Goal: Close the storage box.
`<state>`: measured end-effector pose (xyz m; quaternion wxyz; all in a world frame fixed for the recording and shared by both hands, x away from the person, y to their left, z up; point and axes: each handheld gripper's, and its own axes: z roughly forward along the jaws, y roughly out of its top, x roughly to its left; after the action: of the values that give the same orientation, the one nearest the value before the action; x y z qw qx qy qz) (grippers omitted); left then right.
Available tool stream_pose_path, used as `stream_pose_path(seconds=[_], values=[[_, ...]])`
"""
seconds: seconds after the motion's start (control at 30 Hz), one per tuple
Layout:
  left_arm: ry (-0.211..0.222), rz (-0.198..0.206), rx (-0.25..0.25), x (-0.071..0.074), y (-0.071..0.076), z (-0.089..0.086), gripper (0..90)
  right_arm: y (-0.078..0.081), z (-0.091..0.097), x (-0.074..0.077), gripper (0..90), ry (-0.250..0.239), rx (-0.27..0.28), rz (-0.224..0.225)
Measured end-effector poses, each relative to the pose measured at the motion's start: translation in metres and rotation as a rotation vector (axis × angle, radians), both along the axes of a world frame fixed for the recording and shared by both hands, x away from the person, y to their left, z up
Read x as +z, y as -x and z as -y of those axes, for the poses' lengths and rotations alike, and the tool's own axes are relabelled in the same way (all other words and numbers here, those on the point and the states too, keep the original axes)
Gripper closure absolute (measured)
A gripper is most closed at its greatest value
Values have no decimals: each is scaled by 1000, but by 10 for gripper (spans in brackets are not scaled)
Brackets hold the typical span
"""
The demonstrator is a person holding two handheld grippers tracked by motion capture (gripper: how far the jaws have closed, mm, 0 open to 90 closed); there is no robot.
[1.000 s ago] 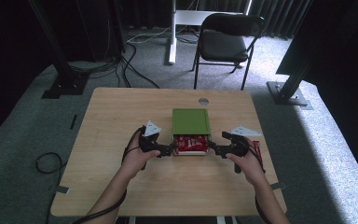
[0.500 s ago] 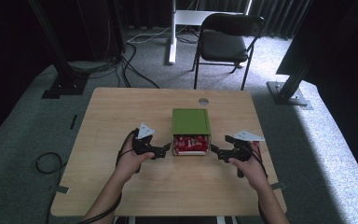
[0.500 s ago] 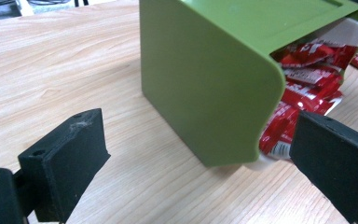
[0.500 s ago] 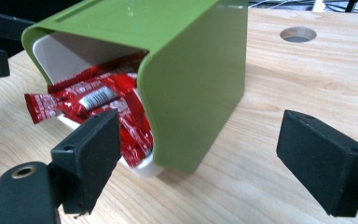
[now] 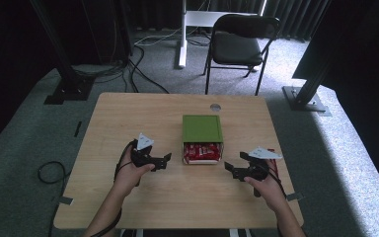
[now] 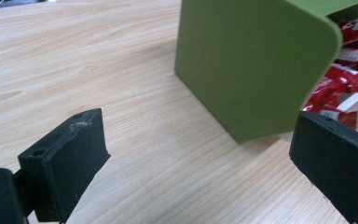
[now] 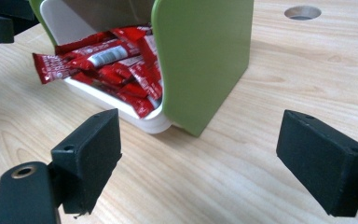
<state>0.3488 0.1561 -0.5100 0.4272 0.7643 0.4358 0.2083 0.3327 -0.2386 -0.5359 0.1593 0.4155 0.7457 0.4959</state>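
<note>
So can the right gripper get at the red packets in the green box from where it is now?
Probably yes. The right gripper is open, and the green box has its open front turned toward the person, with the red packets spilling over the white tray lip. Bare table lies between.
</note>
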Motion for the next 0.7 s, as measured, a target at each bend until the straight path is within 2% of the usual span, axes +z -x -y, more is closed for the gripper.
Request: stream_pose_path(seconds=[0.13,0.37,0.5,0.7], values=[[4,-5,25,-4,2,-9,49,7,2,-2,134,-6,13,0],[1,-23,70,-12,7,-23,49,17,5,-7,134,24,32,11],[-4,-29,96,-16,10,-29,49,20,8,-10,134,24,34,8],[-13,-37,137,-22,14,-39,49,25,11,-17,134,54,53,2]])
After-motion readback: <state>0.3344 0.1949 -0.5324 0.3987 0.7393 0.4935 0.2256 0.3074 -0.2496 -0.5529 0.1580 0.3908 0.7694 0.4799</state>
